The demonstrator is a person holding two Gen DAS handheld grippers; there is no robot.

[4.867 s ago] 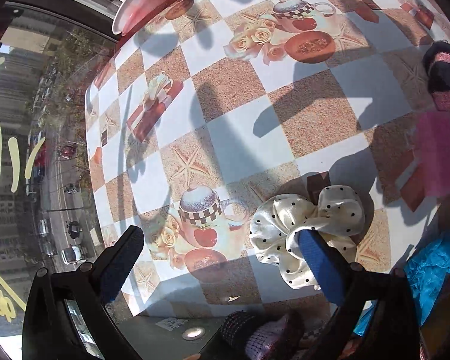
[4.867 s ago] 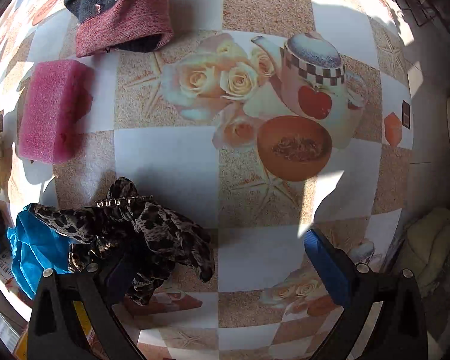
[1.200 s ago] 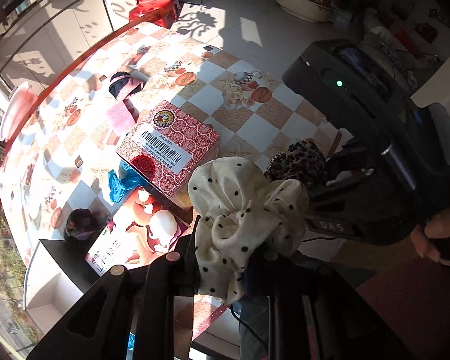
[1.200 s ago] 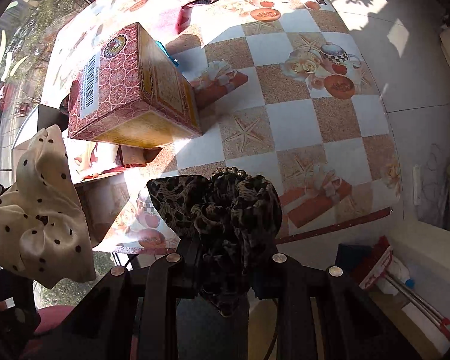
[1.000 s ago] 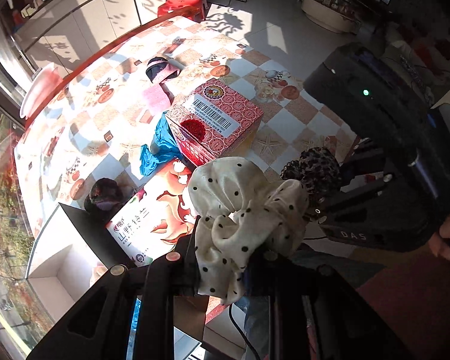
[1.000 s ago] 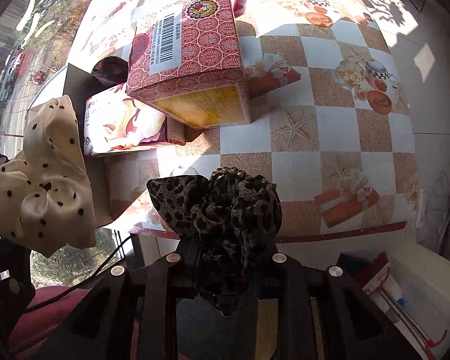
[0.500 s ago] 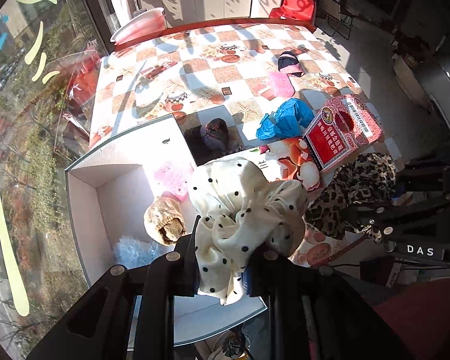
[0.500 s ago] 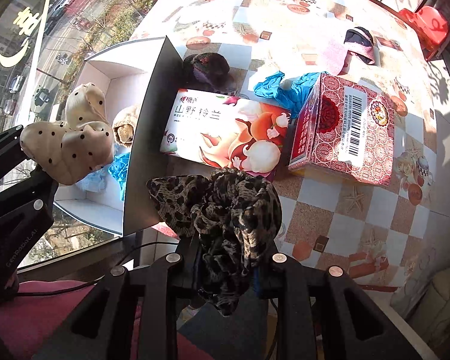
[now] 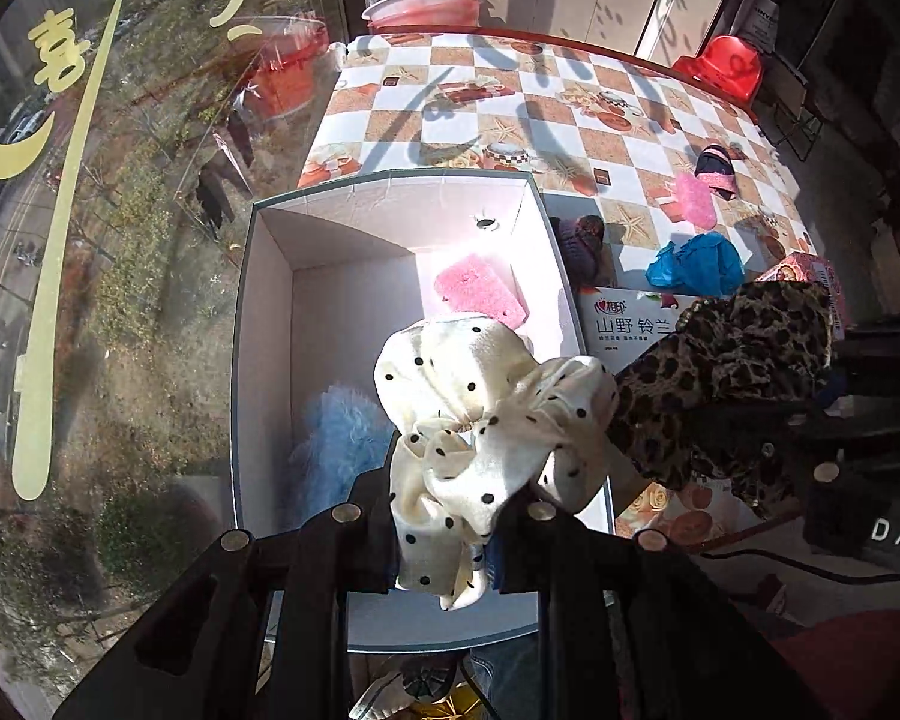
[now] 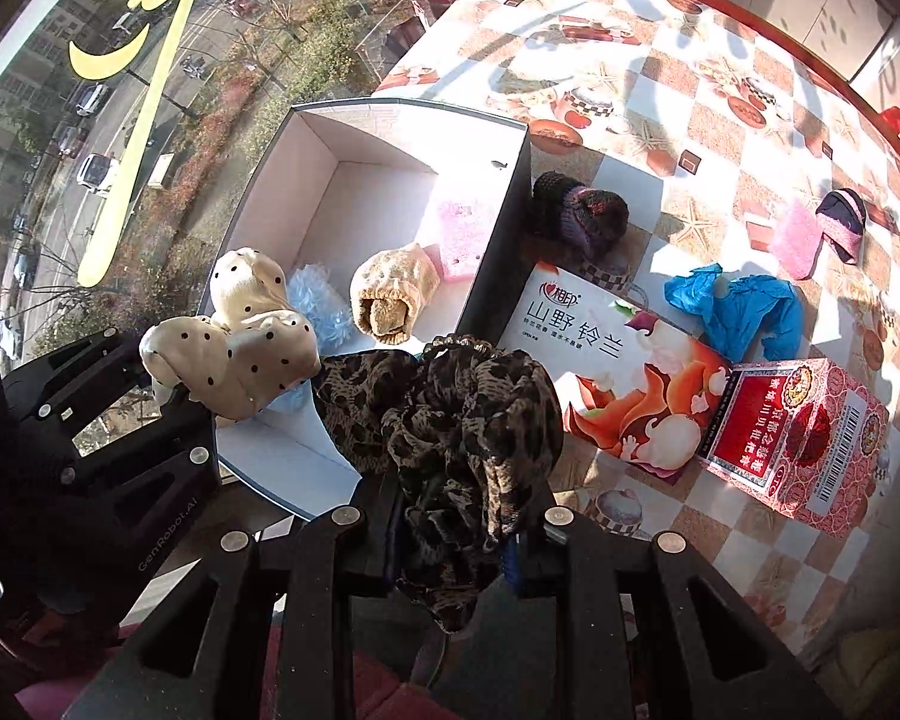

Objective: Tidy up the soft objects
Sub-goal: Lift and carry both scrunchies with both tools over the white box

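Observation:
My left gripper [image 9: 441, 516] is shut on a cream polka-dot scrunchie [image 9: 480, 420] and hangs over the open white box [image 9: 258, 324]. The same cream scrunchie [image 10: 234, 360] shows at the left of the right wrist view. My right gripper [image 10: 450, 531] is shut on a leopard-print scrunchie [image 10: 450, 420], held above the box's near right corner. That leopard scrunchie [image 9: 732, 384] sits just right of the cream one. Inside the box lie a pink sponge [image 9: 480, 291], a blue fluffy piece [image 9: 336, 450] and a tan rolled sock [image 10: 393, 294].
On the checked tablecloth [image 10: 660, 60] beside the box stand a white tissue carton [image 10: 618, 372] and a red patterned carton [image 10: 798, 450]. Further off lie a dark knitted piece [image 10: 588, 213], blue cloth [image 10: 744, 312], a second pink sponge [image 10: 795, 240] and a pink-and-black sock [image 10: 843, 216].
Both grippers swung with their scrunchies from over the table and cartons to above the white box. The box now fills the middle of the left wrist view.

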